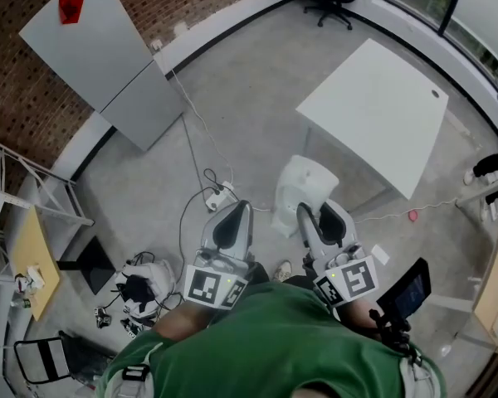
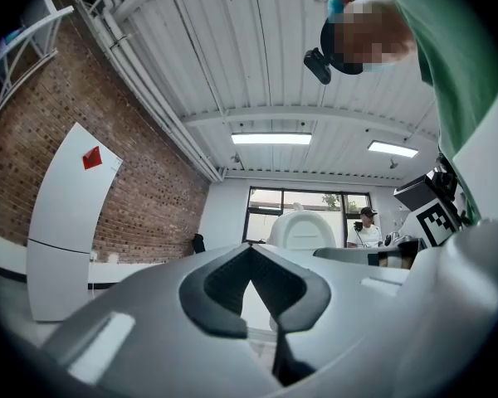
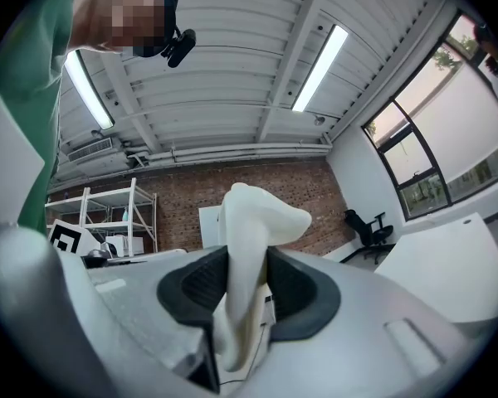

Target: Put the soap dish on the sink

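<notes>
The soap dish (image 1: 303,191) is a white, curved plastic piece. It stands on edge between the dark pads of my right gripper (image 1: 315,220), which is shut on it. In the right gripper view the soap dish (image 3: 251,247) rises out of the jaws of the right gripper (image 3: 241,293) and curls to the right at its top. My left gripper (image 1: 232,215) is held beside it on the left with nothing in it. In the left gripper view the left gripper (image 2: 251,293) has its pads meeting, and the soap dish (image 2: 303,226) shows just beyond it. No sink is in view.
I stand over a concrete floor. A white table (image 1: 382,110) is ahead to the right, with a pale cabinet (image 1: 108,56) against the brick wall to the left. Cables and a power strip (image 1: 218,196) lie just ahead. A metal shelf (image 1: 17,197) and bags (image 1: 141,284) are at the left.
</notes>
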{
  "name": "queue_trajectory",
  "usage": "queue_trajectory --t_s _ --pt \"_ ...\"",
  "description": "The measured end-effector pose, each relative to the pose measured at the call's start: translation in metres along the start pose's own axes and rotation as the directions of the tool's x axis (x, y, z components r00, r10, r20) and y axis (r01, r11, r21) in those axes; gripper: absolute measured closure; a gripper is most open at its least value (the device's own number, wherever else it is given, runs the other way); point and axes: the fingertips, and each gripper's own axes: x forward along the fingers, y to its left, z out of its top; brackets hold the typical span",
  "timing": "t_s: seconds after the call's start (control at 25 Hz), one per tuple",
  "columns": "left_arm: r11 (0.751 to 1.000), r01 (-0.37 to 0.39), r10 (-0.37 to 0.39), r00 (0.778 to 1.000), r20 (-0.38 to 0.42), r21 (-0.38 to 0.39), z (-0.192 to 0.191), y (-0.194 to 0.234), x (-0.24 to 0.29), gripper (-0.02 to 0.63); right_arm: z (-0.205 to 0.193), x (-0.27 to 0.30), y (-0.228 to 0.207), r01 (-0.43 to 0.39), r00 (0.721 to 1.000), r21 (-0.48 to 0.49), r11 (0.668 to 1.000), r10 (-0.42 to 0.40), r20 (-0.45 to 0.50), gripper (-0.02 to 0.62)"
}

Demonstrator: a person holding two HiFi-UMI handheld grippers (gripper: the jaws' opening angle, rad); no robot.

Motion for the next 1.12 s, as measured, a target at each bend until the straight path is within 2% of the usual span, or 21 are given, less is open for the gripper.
queue_trajectory --t_s 0.36,0.76,0.92,1.12 --pt "0.996 -0.068 0.068 0.998 -0.004 -0.050 -0.008 0.037 0.035 0.600 0.000 0.049 -0.021 -0.023 0.999 -0.036 0.999 0.022 -0.035 0.465" --pt "0.993 -0.033 0.035 0.999 0.019 -0.117 -0.014 0.106 0.093 0.600 -0.008 0.132 -0.036 0.021 0.997 -0.077 0.997 -0.027 -0.067 0.465" --pt "0.990 -0.047 0.051 0.998 0.028 -0.130 -0.012 0.144 0.109 0.600 -0.009 0.171 -0.036 0.037 0.998 -0.098 0.995 -0.042 -0.055 0.465" --pt "0.992 -0.017 0.023 0.999 0.045 -0.124 -0.005 0.182 0.122 0.600 -0.007 0.209 -0.031 0.055 0.998 -0.123 0.991 -0.058 -0.023 0.465"
